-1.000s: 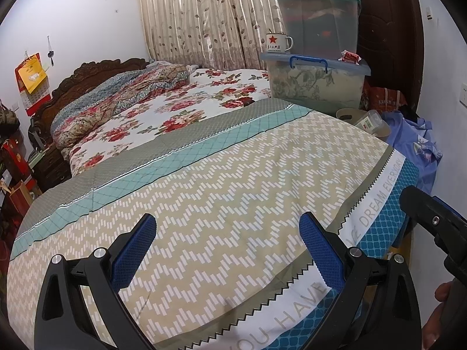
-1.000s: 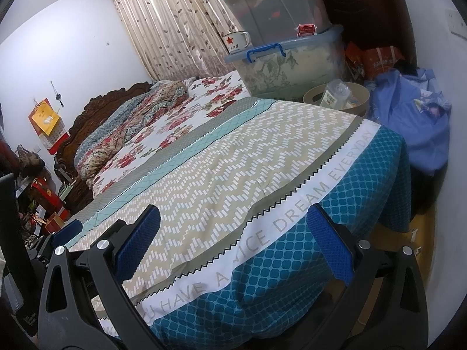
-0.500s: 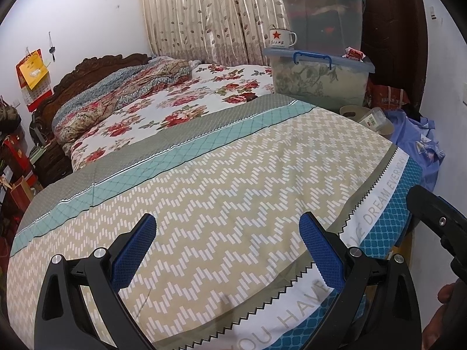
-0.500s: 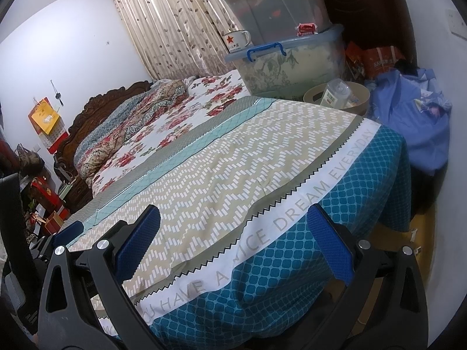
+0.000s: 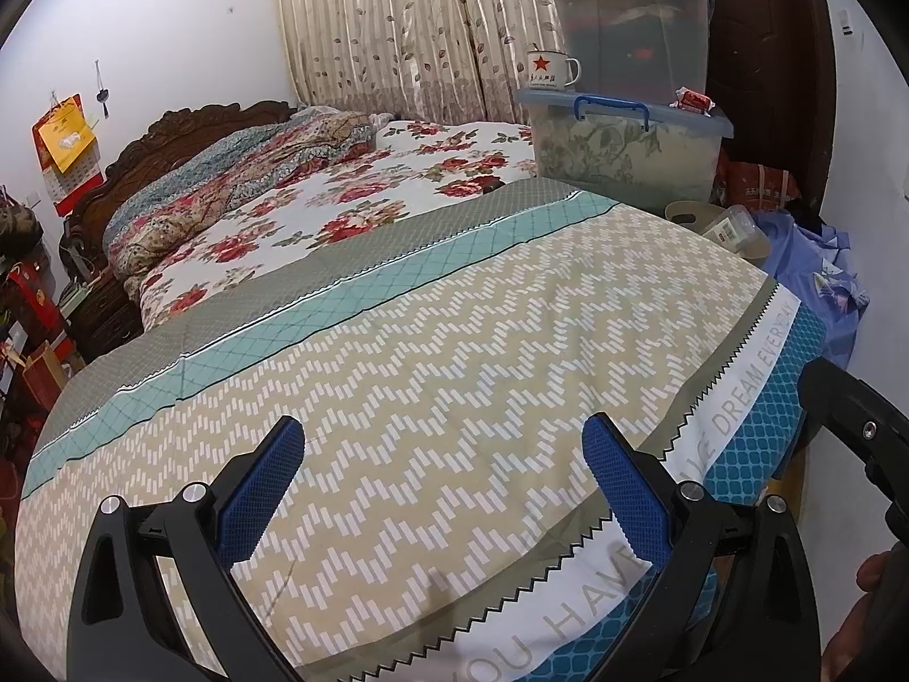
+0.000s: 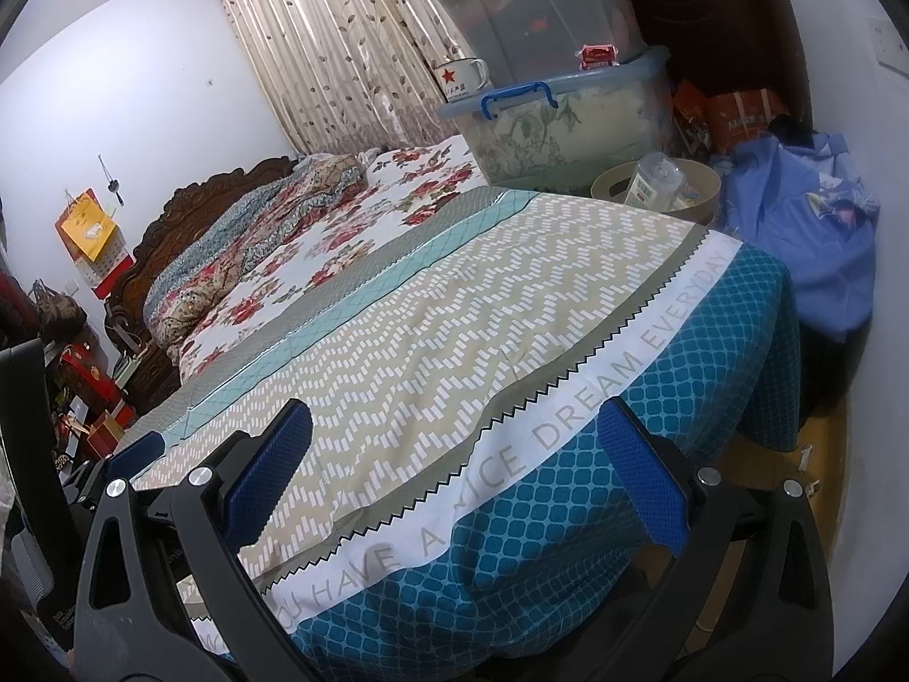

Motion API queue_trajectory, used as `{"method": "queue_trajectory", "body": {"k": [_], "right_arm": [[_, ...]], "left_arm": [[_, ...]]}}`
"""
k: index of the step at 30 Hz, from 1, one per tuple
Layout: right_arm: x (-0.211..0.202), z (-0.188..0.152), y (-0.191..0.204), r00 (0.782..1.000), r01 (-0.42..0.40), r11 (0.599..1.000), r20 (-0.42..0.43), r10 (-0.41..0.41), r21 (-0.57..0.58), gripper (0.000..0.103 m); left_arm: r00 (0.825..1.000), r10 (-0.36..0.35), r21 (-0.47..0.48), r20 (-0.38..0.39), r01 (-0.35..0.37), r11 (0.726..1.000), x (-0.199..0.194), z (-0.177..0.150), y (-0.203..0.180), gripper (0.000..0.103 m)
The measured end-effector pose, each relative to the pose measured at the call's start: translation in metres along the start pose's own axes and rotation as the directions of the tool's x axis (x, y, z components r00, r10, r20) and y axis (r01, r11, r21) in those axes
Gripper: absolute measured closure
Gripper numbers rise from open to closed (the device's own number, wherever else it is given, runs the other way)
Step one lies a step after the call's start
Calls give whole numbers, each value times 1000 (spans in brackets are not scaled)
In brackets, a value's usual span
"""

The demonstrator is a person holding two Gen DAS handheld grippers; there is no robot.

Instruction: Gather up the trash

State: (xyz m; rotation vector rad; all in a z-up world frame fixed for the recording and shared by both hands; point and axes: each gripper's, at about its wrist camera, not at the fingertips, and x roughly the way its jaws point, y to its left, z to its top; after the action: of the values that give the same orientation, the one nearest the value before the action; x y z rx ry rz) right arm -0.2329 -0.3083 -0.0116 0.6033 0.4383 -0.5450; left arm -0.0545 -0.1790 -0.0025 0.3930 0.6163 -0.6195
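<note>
we hold the left gripper [image 5: 440, 477] and right gripper [image 6: 454, 469] with fingers spread, empty, above the bed [image 5: 454, 341]. the likely trash, a plastic bottle [image 6: 653, 179] in the beige basket [image 6: 701, 199], sits far beyond the right fingers; reaching across, we risk snagging the quilt.

Red wrapper [image 6: 597, 55] lies flat on the storage box lid [image 6: 568, 82]

Left gripper [image 5: 443, 457] and right gripper [image 6: 454, 443] gape empty
</note>
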Motion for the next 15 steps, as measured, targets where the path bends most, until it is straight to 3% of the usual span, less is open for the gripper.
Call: {"method": "queue_trajectory", "body": {"k": [15], "right_arm": [[1, 2, -1, 1000, -5, 1000, -1, 5, -6, 4]], "left_arm": [[1000, 1, 0, -1, -1, 1000, -1, 0, 1, 9]]}}
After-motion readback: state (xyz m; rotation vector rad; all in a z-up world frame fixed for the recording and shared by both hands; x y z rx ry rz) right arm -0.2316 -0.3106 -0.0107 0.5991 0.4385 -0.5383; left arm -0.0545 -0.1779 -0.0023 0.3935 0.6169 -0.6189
